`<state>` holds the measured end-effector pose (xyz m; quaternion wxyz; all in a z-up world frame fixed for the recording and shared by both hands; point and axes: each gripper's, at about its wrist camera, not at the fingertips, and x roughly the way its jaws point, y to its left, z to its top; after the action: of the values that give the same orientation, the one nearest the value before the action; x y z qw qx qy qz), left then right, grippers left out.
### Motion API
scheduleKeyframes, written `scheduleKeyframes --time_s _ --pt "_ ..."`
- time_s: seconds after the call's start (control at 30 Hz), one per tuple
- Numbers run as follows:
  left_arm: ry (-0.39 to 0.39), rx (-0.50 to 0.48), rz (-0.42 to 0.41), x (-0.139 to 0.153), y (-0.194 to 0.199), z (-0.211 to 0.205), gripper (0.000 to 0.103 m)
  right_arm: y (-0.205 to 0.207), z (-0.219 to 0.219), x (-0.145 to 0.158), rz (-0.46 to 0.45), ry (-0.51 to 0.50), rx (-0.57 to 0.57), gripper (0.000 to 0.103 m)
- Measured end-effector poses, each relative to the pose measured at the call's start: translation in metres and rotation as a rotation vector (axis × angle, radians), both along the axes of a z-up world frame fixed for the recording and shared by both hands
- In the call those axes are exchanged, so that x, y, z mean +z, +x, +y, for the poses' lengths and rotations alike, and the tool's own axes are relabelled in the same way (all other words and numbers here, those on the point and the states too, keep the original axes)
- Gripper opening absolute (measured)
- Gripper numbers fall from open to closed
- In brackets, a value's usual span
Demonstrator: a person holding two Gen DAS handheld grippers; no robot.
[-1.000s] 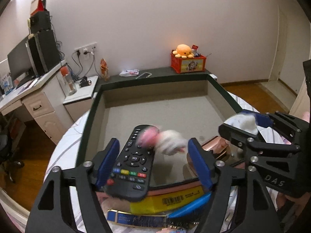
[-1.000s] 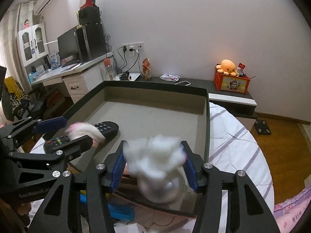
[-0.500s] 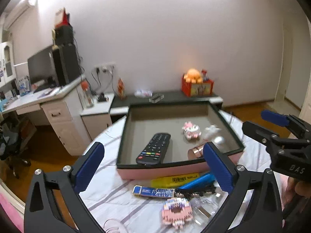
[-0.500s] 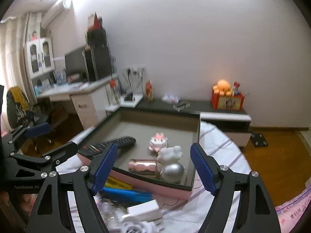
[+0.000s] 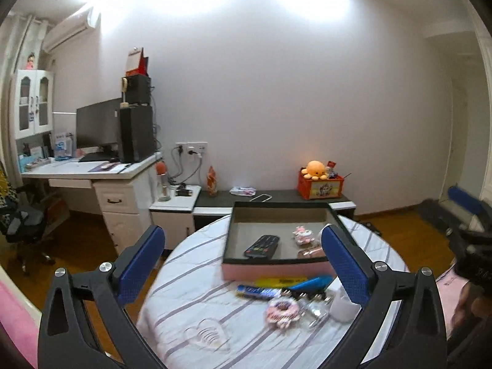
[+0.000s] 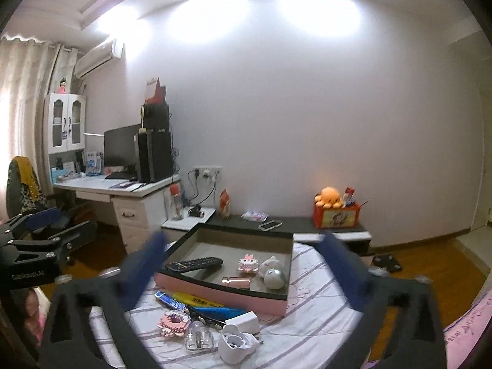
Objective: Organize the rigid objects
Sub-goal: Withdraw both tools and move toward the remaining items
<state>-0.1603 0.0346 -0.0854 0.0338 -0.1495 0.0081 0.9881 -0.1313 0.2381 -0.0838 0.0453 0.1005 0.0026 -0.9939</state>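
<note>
Both the left tongs [image 5: 243, 264] and right tongs [image 6: 243, 272] hang wide apart and empty, well back from the round worktop [image 5: 190, 304], likely to survey what remains. The box [image 6: 215, 287] holds a remote [image 6: 193, 263], pink toy [image 6: 248, 263], white figure [image 6: 270, 264] and silver ball [image 6: 274, 277]. A loose pile [image 6: 200, 316] lies just before it, unsorted, probably next to go in.
</note>
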Motion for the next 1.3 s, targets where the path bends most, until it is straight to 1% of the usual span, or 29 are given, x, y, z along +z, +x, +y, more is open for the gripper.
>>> scheduleKeyframes --time_s 0.07,0.13,0.27,0.33,0.4,0.47,0.57,0.73,0.9,1.1,1.2,1.3 --pt "-0.015 0.015 -0.003 -0.001 0.008 -0.005 0.103 0.011 -0.003 0.003 0.016 0.008 -0.001 0.103" --pt "-0.029 0.022 -0.006 -0.001 0.011 -0.006 0.103 0.016 -0.005 0.004 0.008 0.006 0.006 0.103" --pt "-0.03 0.042 0.002 -0.001 0.022 -0.011 0.103 0.025 -0.009 0.004 0.003 0.011 0.008 0.103" --pt "-0.043 0.049 0.008 -0.001 0.026 -0.012 0.103 0.026 -0.009 0.002 -0.006 0.012 0.006 0.103" --pt "-0.033 0.037 0.016 -0.001 0.03 -0.014 0.103 0.03 -0.009 -0.001 -0.013 0.014 0.002 0.103" --pt "-0.028 0.029 0.014 -0.001 0.031 -0.015 0.103 0.03 -0.007 -0.003 -0.021 0.013 0.002 0.103" --pt "-0.041 0.031 0.01 -0.003 0.03 -0.013 0.103 0.03 -0.006 -0.007 -0.038 0.013 -0.006 0.103" --pt "-0.044 0.022 -0.026 -0.011 0.022 -0.012 0.103 0.026 -0.002 -0.017 -0.072 0.011 -0.014 0.103" --pt "-0.064 0.013 -0.074 -0.026 0.009 -0.007 0.103 0.016 0.003 -0.034 -0.125 0.009 -0.022 0.103" --pt "-0.089 -0.013 -0.153 -0.047 -0.008 0.0 0.103 -0.009 0.008 -0.068 -0.231 -0.009 -0.01 0.103" --pt "-0.099 -0.007 -0.184 -0.057 -0.016 0.001 0.103 -0.029 0.011 -0.095 -0.326 -0.037 -0.008 0.103" --pt "-0.089 -0.022 -0.222 -0.064 -0.023 0.0 0.103 -0.044 0.011 -0.117 -0.386 -0.051 -0.005 0.103"
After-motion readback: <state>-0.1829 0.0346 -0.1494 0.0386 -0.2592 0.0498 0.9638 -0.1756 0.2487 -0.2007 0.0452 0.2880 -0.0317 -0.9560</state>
